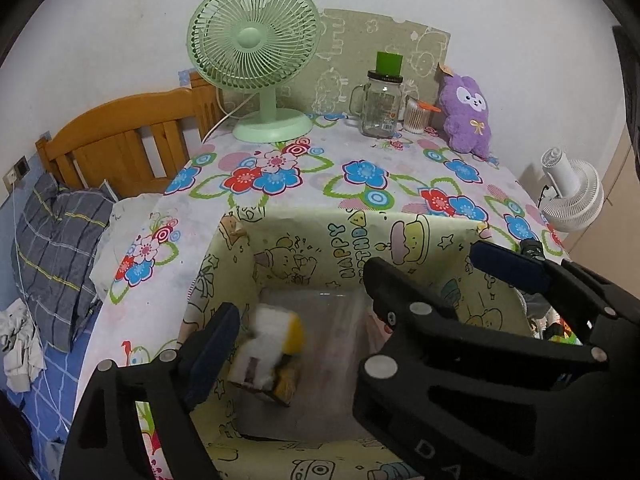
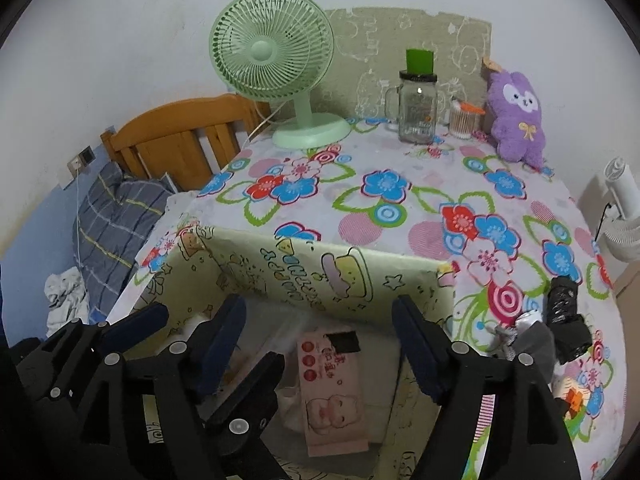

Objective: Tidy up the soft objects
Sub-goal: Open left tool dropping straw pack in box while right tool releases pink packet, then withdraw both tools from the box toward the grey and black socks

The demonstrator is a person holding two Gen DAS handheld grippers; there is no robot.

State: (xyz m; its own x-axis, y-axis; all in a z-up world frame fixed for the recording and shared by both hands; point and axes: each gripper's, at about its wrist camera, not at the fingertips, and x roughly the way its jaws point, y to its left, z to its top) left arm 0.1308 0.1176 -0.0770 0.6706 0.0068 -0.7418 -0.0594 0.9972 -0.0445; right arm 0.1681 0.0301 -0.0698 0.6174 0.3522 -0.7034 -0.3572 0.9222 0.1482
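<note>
Sponge point(image 1: 272, 354) (blurred) stands upright in the box point(image 1: 304, 240); both grippers' fingers point(image 1: 212, 356) point(image 2: 420, 348) wide apart, empty.

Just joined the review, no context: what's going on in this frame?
A person with two handheld grippers is sorting soft items into a yellow cartoon-print box on the floral table. The left gripper is open above the box; a blurred white and yellow sponge sits below it. The right gripper is open too, over a pink tissue pack.
</note>
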